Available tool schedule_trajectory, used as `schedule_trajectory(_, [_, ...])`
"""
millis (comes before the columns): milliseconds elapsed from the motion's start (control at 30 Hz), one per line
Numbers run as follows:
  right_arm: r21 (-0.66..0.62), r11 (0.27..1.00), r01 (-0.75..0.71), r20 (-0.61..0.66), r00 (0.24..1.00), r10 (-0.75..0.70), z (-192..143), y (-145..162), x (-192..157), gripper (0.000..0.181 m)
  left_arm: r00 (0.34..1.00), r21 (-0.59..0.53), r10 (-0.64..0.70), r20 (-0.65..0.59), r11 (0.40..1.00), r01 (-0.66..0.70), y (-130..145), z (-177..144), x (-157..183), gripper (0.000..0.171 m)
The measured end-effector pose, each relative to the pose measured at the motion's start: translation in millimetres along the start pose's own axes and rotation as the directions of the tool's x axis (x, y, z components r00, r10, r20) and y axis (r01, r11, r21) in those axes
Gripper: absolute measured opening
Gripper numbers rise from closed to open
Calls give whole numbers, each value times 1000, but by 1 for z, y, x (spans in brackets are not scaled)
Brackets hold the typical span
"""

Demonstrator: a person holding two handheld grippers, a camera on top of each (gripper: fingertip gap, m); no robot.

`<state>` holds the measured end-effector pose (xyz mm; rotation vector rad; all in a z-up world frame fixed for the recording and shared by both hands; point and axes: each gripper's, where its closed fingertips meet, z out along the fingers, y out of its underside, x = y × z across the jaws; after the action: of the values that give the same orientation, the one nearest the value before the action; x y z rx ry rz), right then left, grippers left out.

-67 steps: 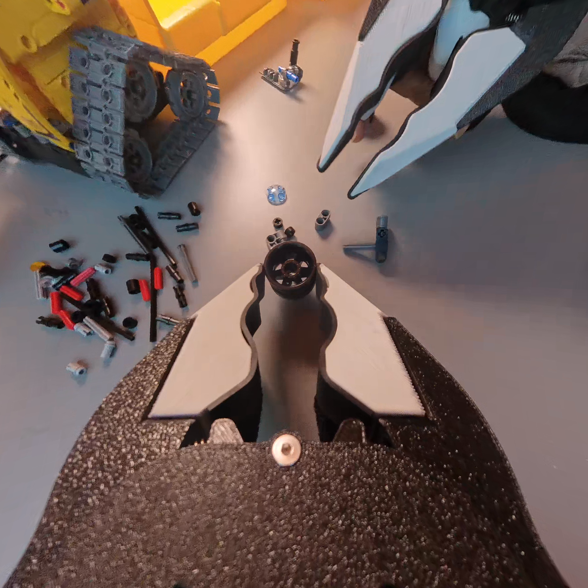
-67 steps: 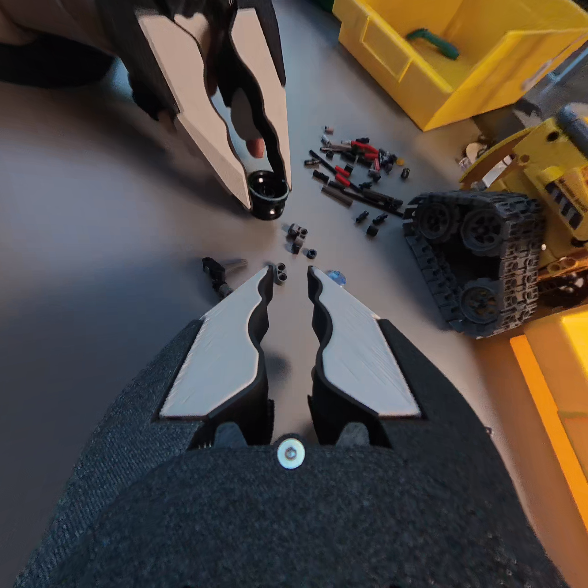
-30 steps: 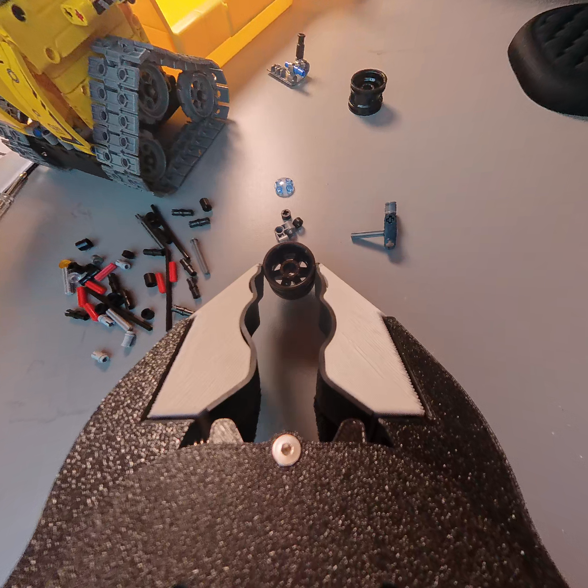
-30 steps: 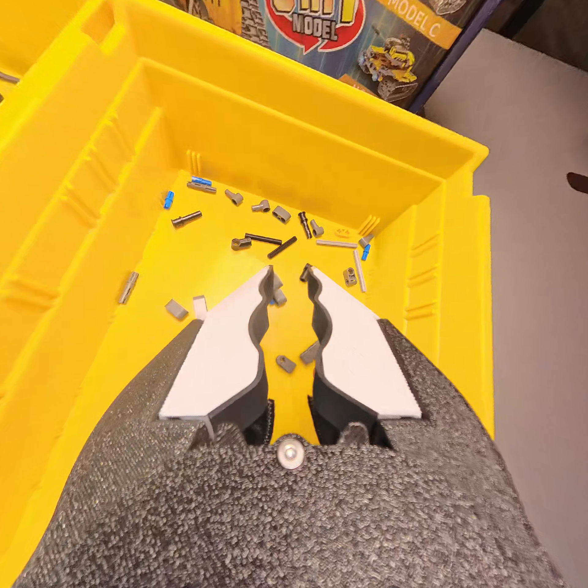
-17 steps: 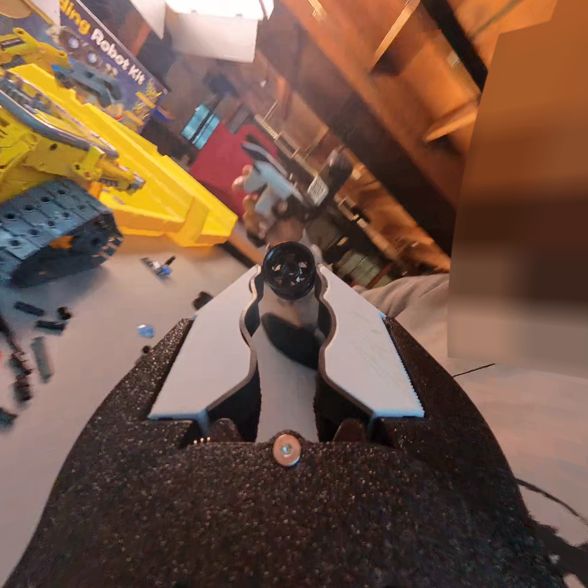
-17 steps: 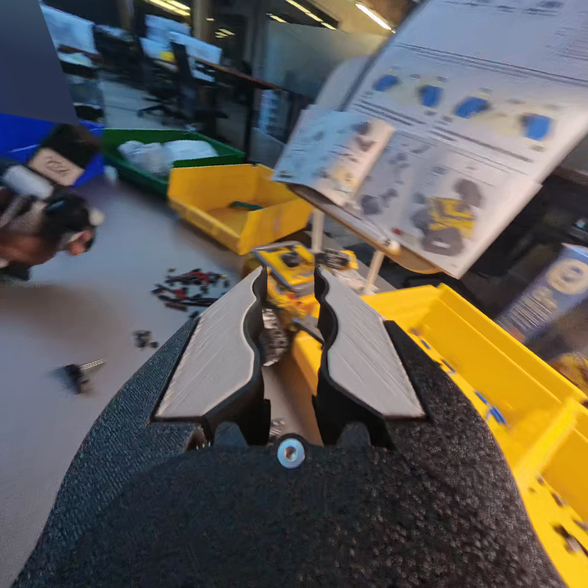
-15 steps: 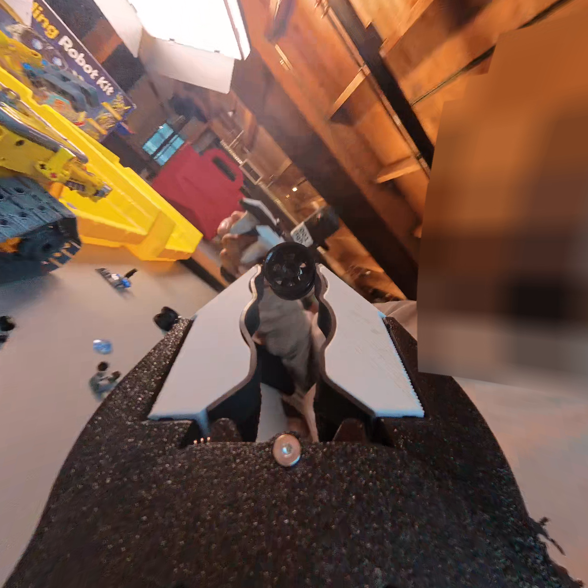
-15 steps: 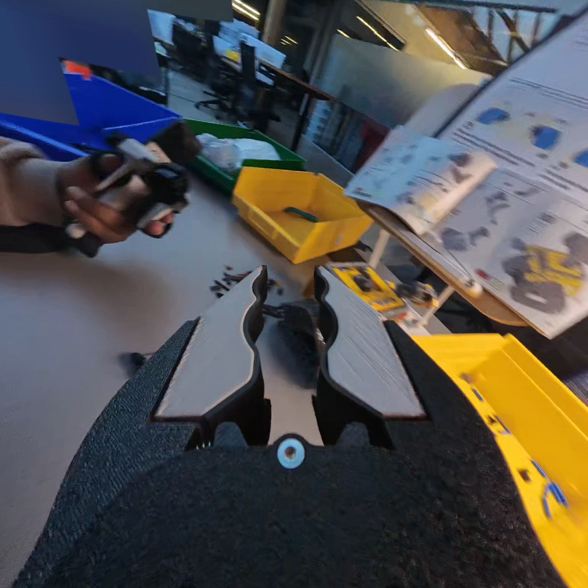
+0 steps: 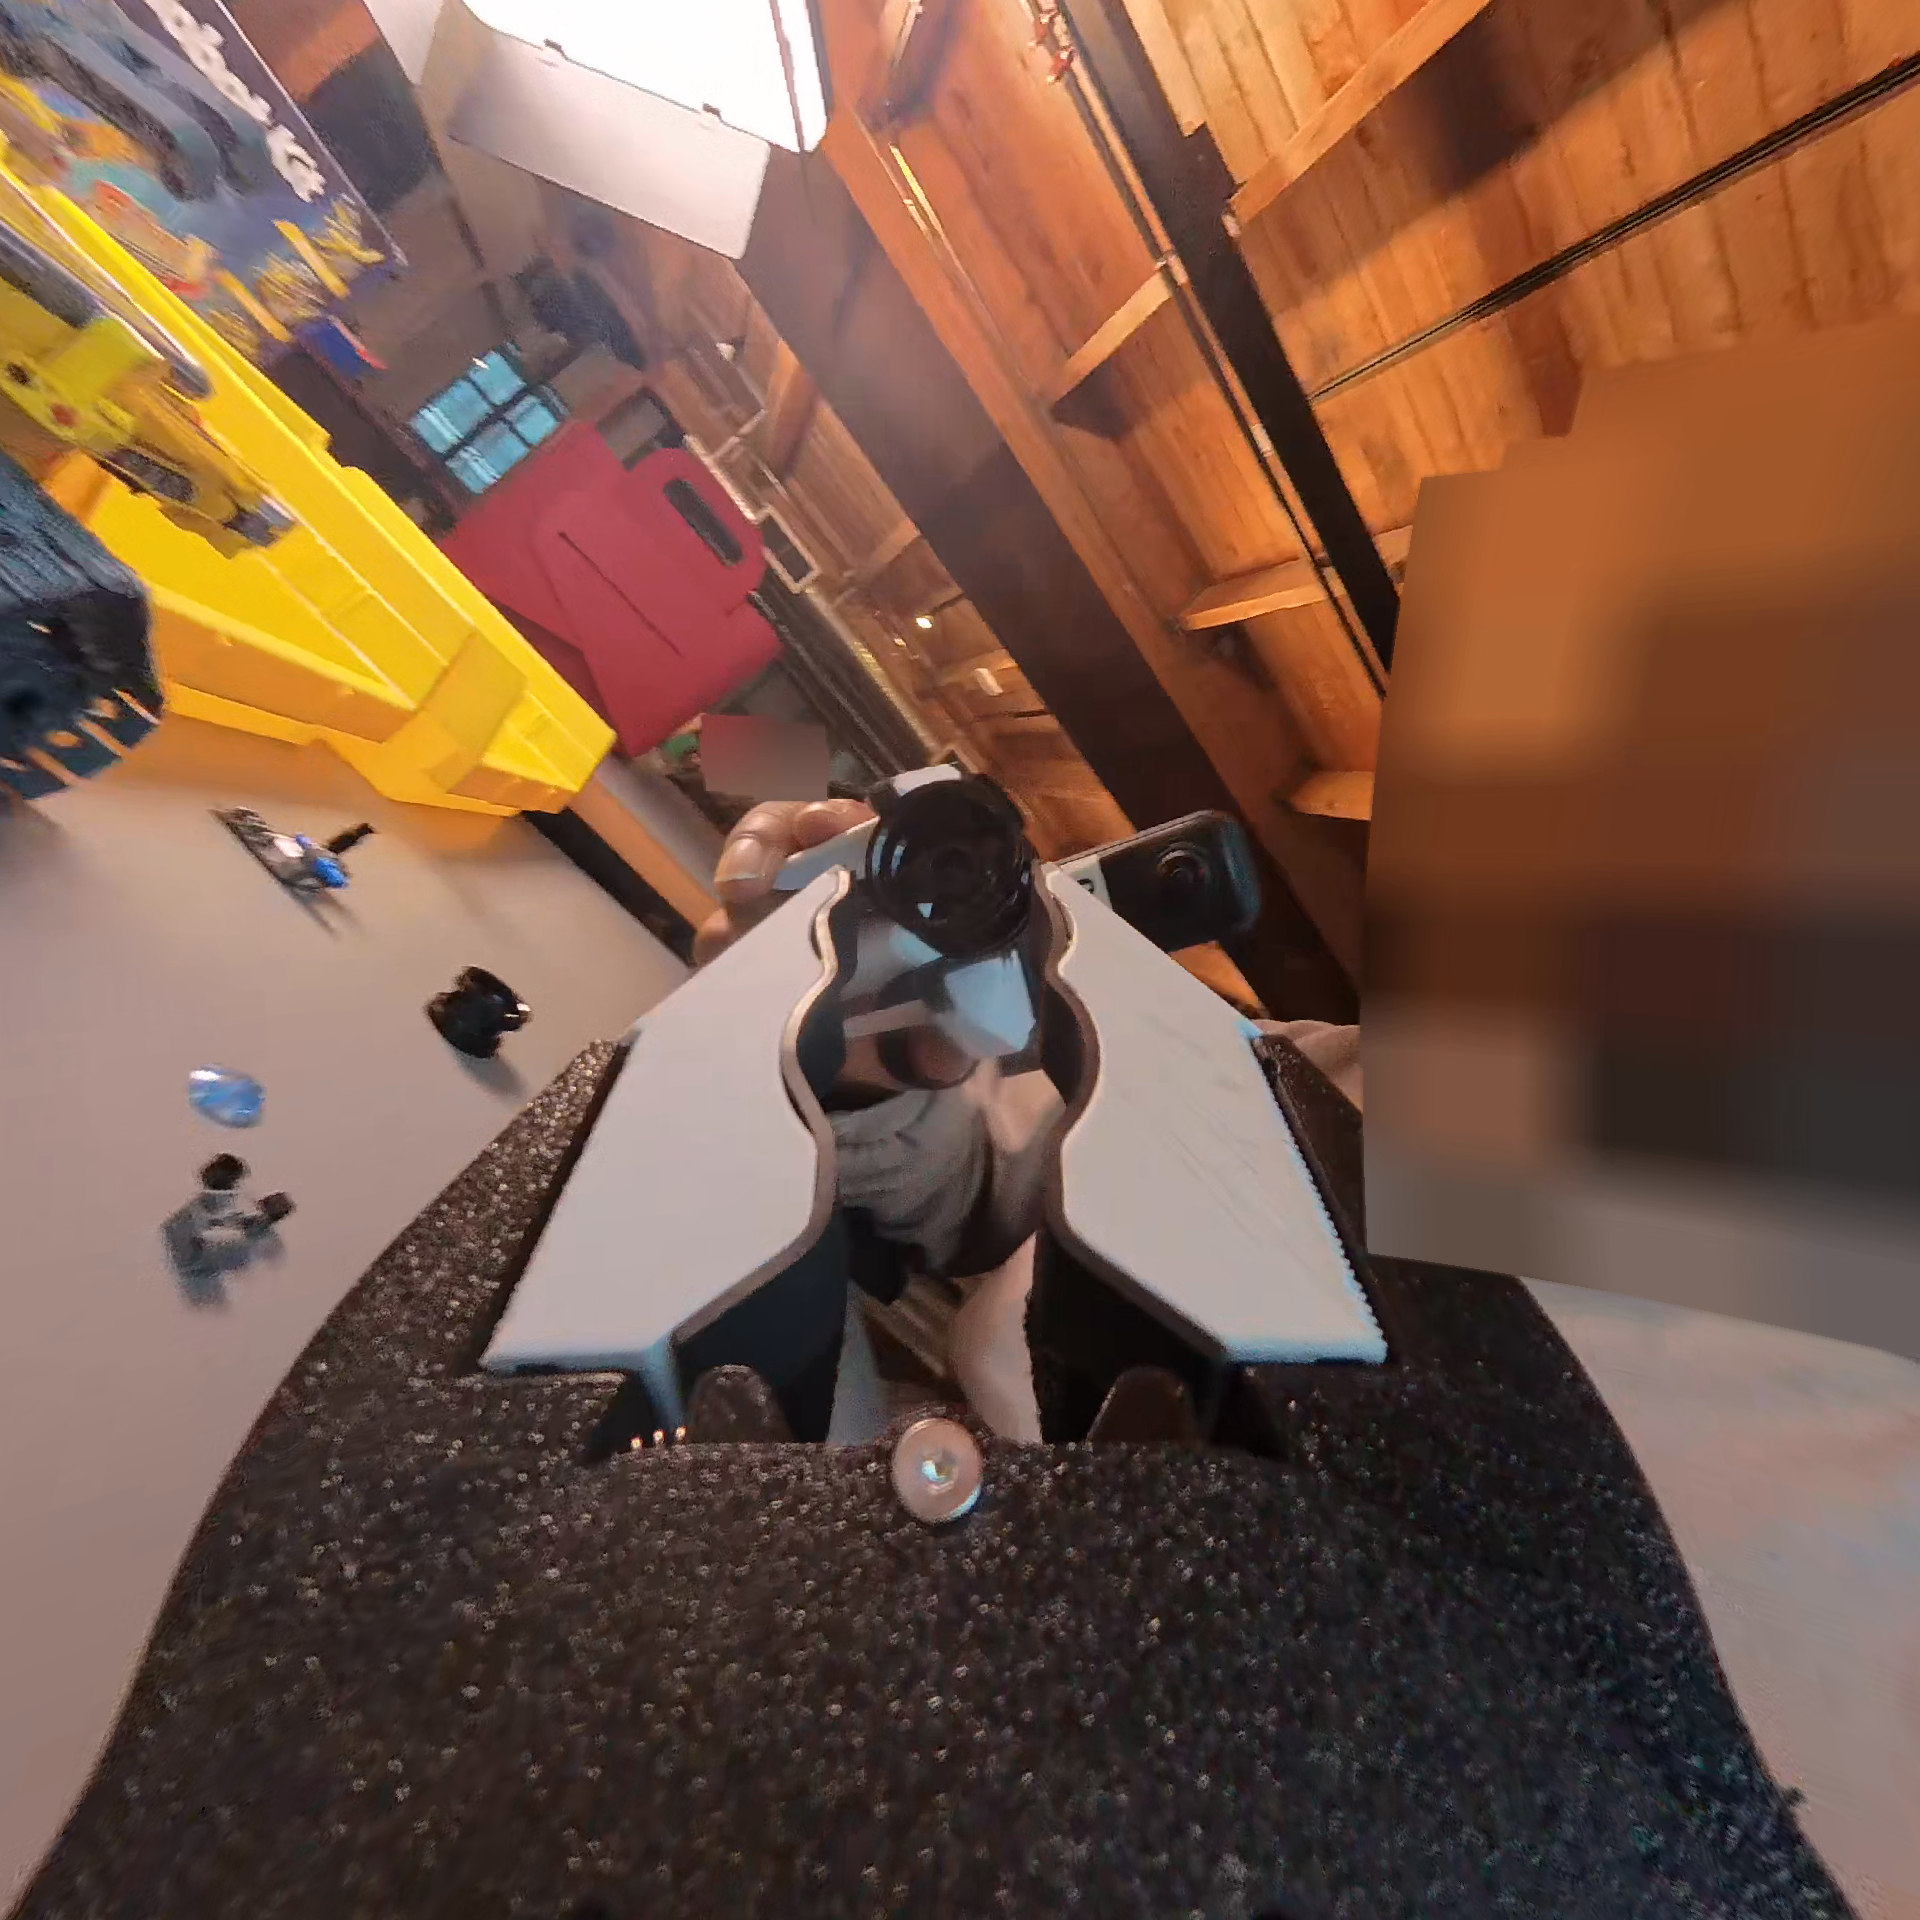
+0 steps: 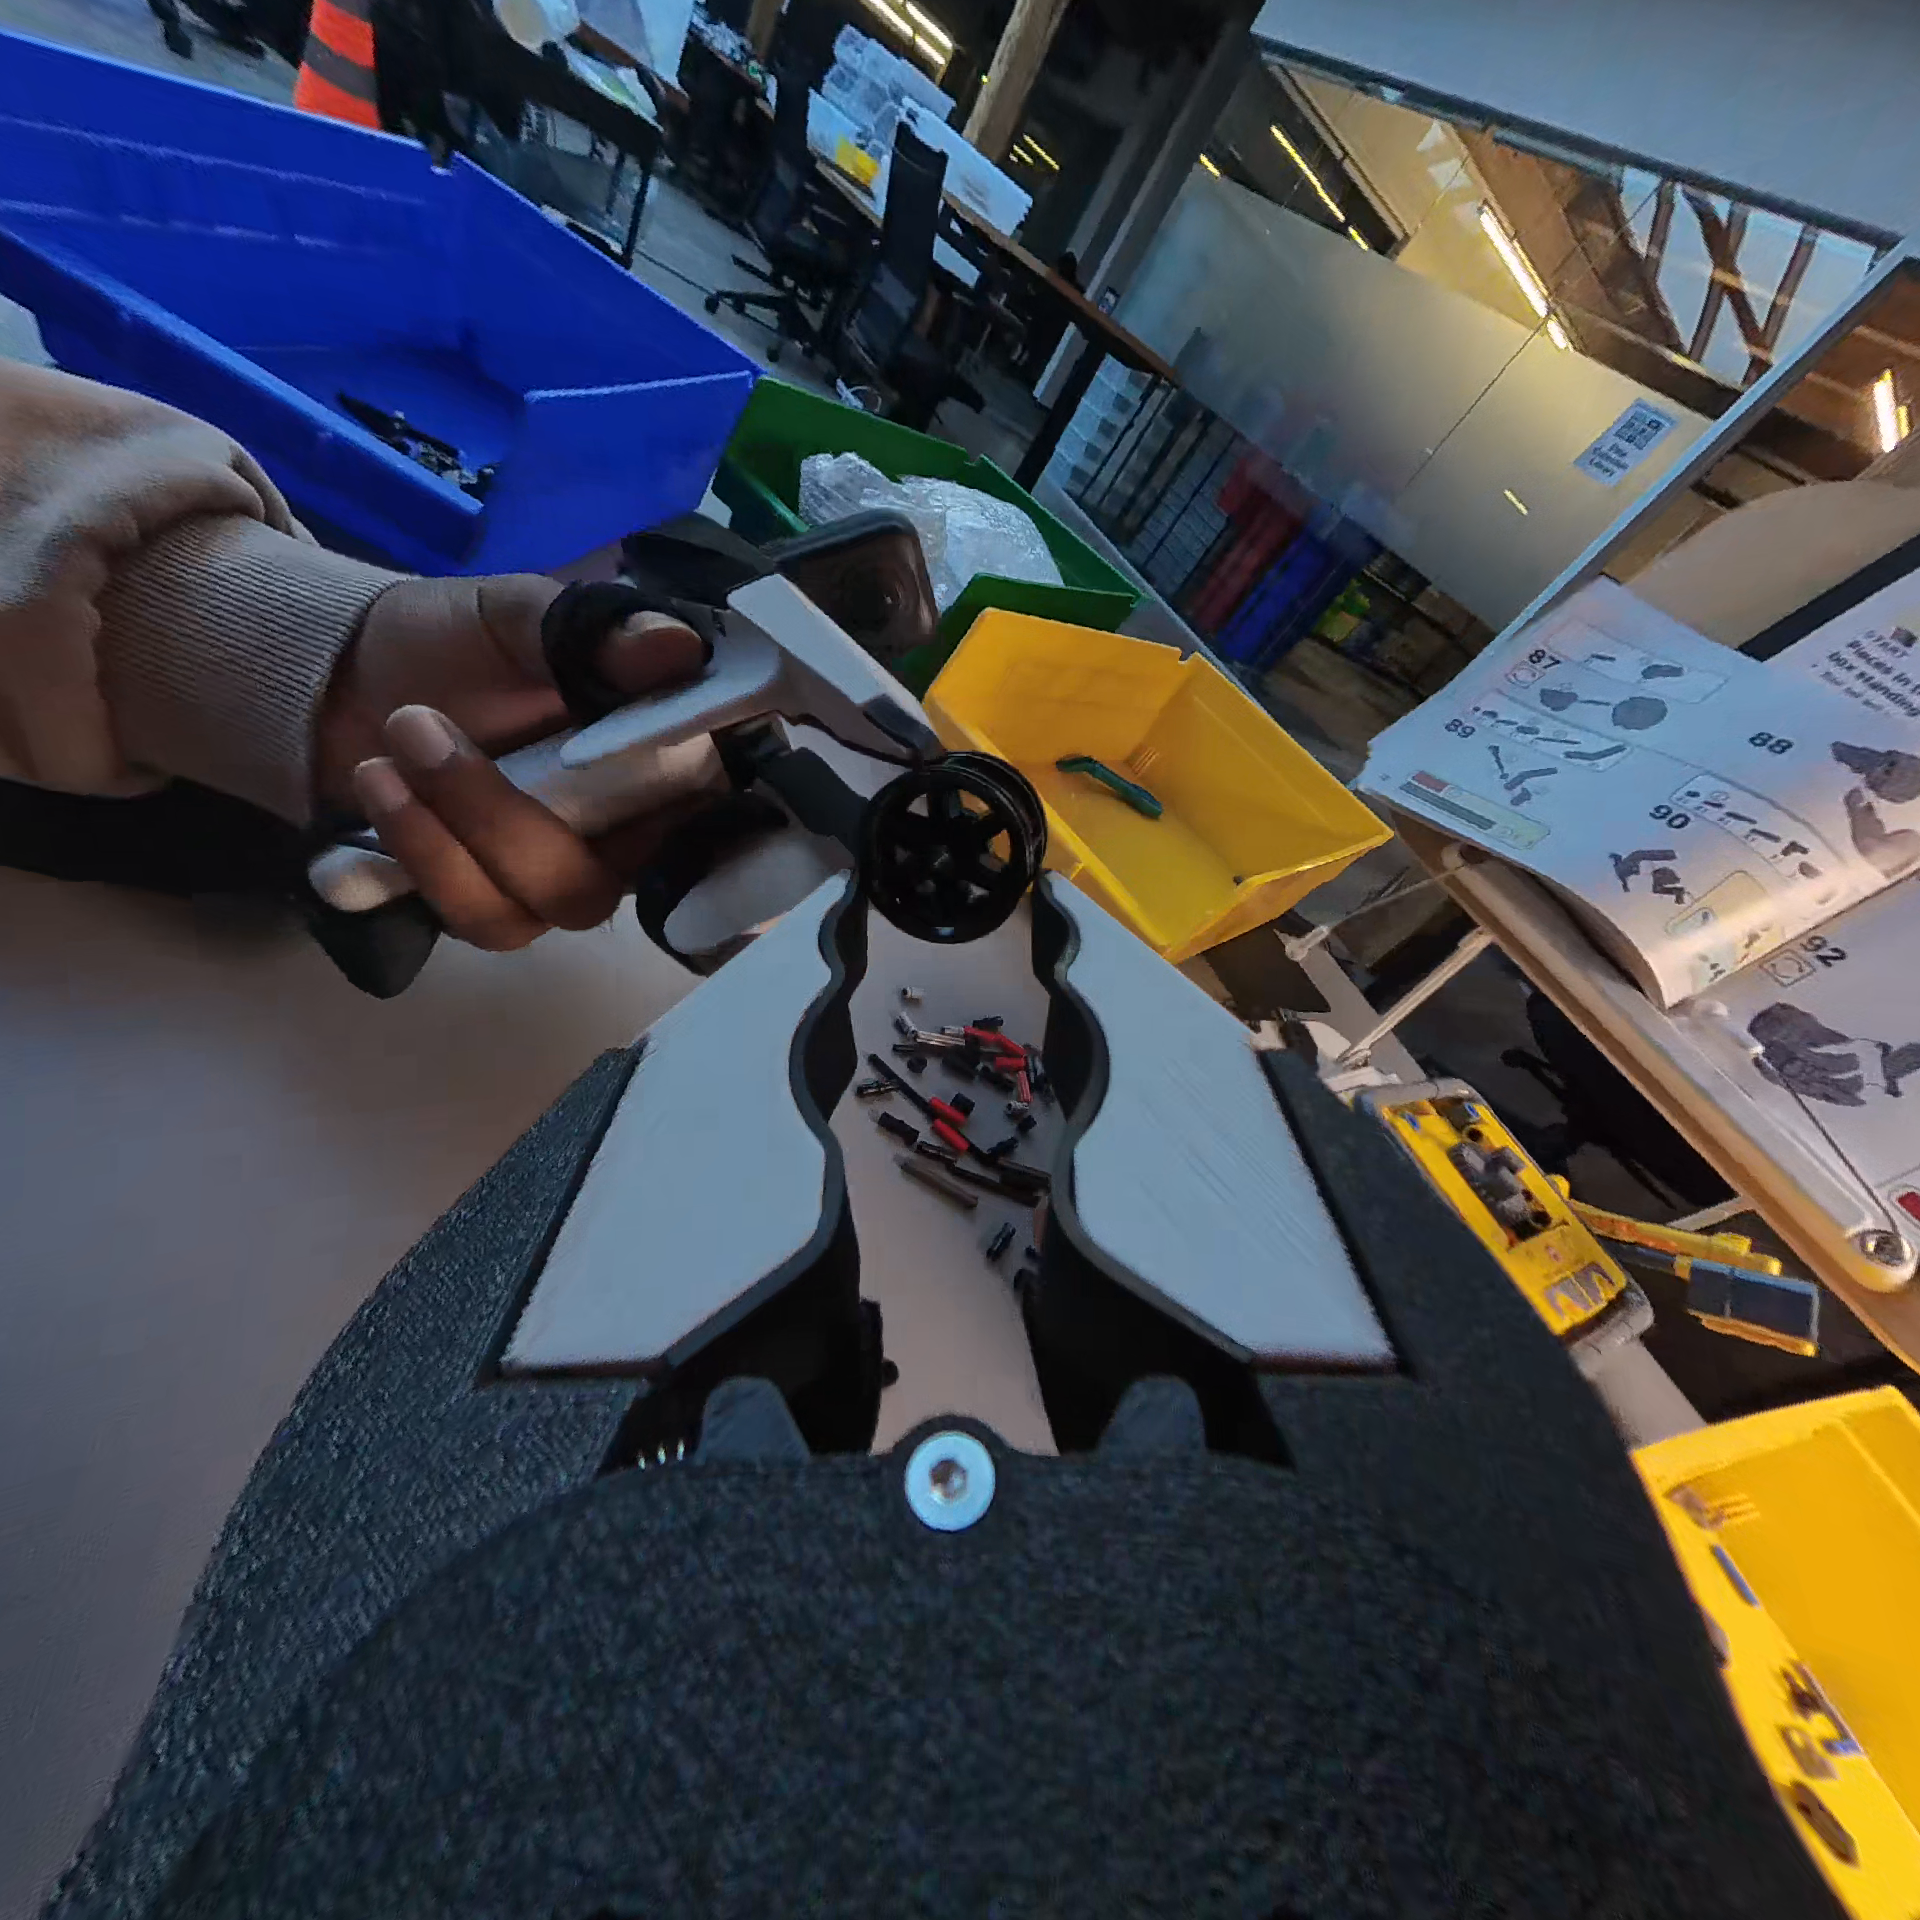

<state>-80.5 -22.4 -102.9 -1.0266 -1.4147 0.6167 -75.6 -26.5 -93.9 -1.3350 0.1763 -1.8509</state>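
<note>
- Black wheel rim (image 9: 948, 869) is clamped between the tips of the left hand-held gripper (image 9: 940, 906), raised clear of the grey worktop (image 9: 156, 987).
- Right hand-held gripper (image 10: 943, 894): jaws parted, holding nothing. Its tips flank the same rim (image 10: 951, 844); contact cannot be judged.
- A person's hand (image 10: 488, 748) holds the left gripper's handle.
- Loose red and black pins (image 10: 961, 1101) lie on the worktop beneath the right gripper.
- A yellow bin (image 10: 1153, 769) stands beyond the rim, an open instruction booklet (image 10: 1662, 769) at right.
</note>
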Motion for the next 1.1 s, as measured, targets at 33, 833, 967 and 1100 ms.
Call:
schedule_trajectory(33, [-4, 1000, -30, 4, 1000, 30, -2, 2, 4, 29, 997, -6, 56, 48, 998, -56, -2, -2, -4, 34])
schedule_trajectory(833, [-227, 942, -247, 49, 963, 264, -54, 87, 21, 38, -567, -658, 487, 664, 741, -133, -155, -328, 130, 19])
schedule_trajectory(967, [-206, 933, -294, 94, 944, 318, -45, 94, 8, 38, -435, -347, 376, 818, 926, 147, -125, -457, 86, 19])
schedule_trajectory(1100, [-198, 952, -232, 88, 963, 253, -46, 92, 7, 36, -402, -150, 271, 875, 940, 307, -99, -521, 51, 19])
